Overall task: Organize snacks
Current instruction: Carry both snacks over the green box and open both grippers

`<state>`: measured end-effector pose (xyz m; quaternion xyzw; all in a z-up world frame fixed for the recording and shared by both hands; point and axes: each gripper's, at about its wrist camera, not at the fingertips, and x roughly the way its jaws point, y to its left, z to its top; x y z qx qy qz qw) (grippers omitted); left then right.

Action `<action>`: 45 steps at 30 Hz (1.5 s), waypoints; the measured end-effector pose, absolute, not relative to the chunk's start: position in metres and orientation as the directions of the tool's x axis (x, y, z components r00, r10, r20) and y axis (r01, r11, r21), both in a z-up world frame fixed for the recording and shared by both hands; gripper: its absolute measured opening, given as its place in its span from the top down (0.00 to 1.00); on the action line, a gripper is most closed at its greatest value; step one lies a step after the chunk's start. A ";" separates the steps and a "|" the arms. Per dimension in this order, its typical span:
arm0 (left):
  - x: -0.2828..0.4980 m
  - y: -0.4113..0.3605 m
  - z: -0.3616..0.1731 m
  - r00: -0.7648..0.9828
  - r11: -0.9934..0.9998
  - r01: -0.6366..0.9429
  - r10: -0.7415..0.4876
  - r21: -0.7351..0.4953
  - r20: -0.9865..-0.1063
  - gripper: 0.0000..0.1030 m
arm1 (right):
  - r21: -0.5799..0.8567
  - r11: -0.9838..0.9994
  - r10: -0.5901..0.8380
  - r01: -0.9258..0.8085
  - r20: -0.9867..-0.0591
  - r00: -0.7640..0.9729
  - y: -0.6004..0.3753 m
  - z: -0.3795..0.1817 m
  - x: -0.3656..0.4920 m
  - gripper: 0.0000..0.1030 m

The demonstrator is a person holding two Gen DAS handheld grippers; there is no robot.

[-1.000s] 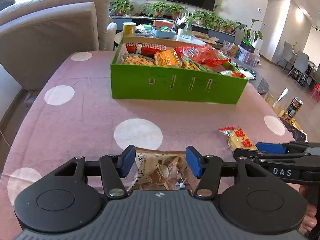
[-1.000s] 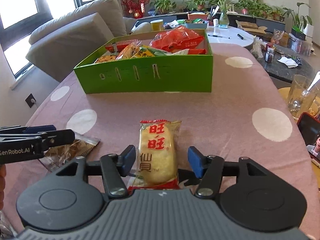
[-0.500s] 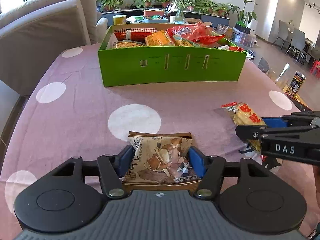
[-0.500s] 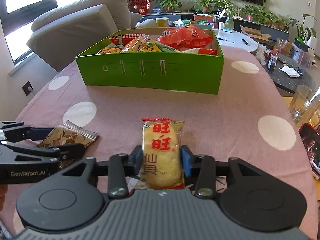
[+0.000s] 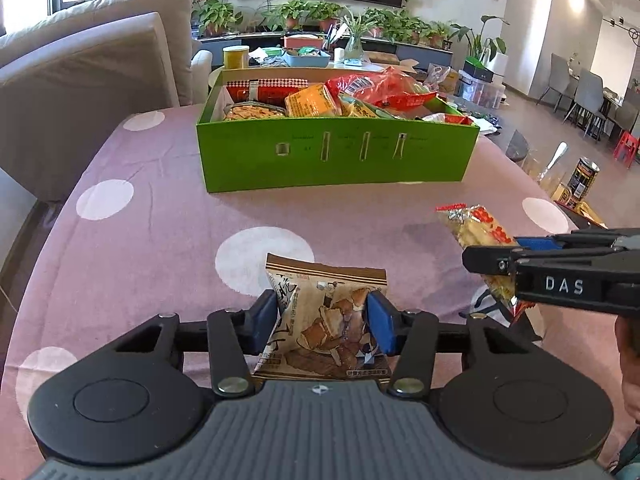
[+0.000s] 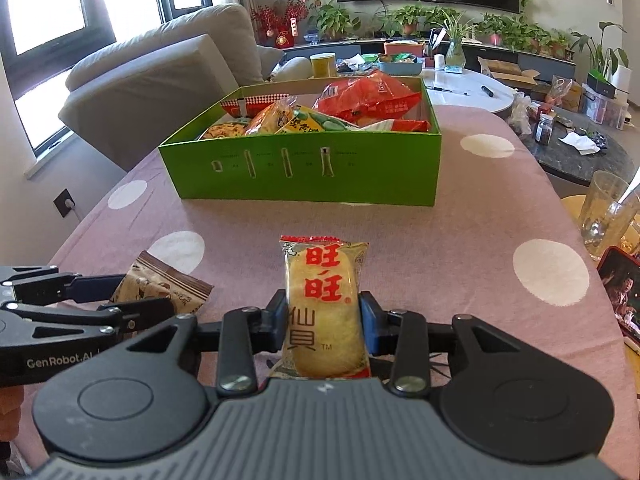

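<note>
Your left gripper (image 5: 322,316) clamps a brown snack packet (image 5: 326,320); your right gripper (image 6: 324,316) pinches a yellow rice cracker pack (image 6: 324,304), both near the snack-filled green box (image 6: 304,176) on a polka-dot tablecloth (image 6: 460,248).

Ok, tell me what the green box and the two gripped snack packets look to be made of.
Green box: looks like matte cardboard, going by its flat folded walls and punched slots.
Brown packet in the left gripper: probably printed plastic film, crimped along its top edge.
Rice cracker packet in the right gripper: clear glossy plastic film, since the cracker shows through.
</note>
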<state>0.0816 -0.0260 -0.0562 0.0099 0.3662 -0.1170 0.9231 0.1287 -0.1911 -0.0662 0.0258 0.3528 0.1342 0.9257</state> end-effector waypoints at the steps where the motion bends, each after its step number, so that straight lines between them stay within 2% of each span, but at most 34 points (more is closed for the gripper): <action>1: 0.082 -0.026 -0.057 0.701 0.973 0.224 -0.205 -0.063 -0.683 0.49 | 0.145 0.963 0.268 -0.229 -0.646 0.715 -0.192 -0.066 0.129 0.47; 2: 0.083 -0.027 -0.059 0.695 0.973 0.225 -0.199 -0.054 -0.690 0.44 | 0.147 0.962 0.268 -0.228 -0.646 0.715 -0.192 -0.066 0.129 0.47; 3: 0.083 -0.028 -0.062 0.688 0.973 0.226 -0.189 -0.040 -0.701 0.31 | 0.148 0.962 0.268 -0.228 -0.647 0.714 -0.193 -0.067 0.128 0.47; 4: 0.083 -0.030 -0.065 0.686 0.975 0.222 -0.176 -0.027 -0.706 0.25 | 0.149 0.962 0.269 -0.228 -0.648 0.712 -0.192 -0.067 0.128 0.47; 9: 0.085 -0.039 -0.075 0.689 0.969 0.248 -0.169 0.010 -0.705 0.27 | 0.154 0.960 0.276 -0.233 -0.656 0.703 -0.191 -0.070 0.130 0.47; 10: 0.085 -0.040 -0.075 0.696 0.968 0.253 -0.173 0.012 -0.697 0.38 | 0.155 0.960 0.277 -0.234 -0.657 0.701 -0.191 -0.070 0.130 0.47; 14: 0.087 -0.037 -0.071 0.700 0.970 0.241 -0.173 0.001 -0.693 0.48 | 0.169 0.958 0.284 -0.231 -0.655 0.700 -0.193 -0.070 0.132 0.47; 29: 0.086 -0.028 -0.023 0.781 0.972 0.234 -0.209 -0.034 -0.589 0.48 | 0.170 0.948 0.317 -0.270 -0.597 0.737 -0.190 -0.047 0.131 0.47; 45: 0.150 -0.031 0.017 0.835 0.977 0.213 -0.190 -0.016 -0.516 0.48 | 0.194 0.930 0.367 -0.312 -0.485 0.793 -0.179 0.002 0.176 0.47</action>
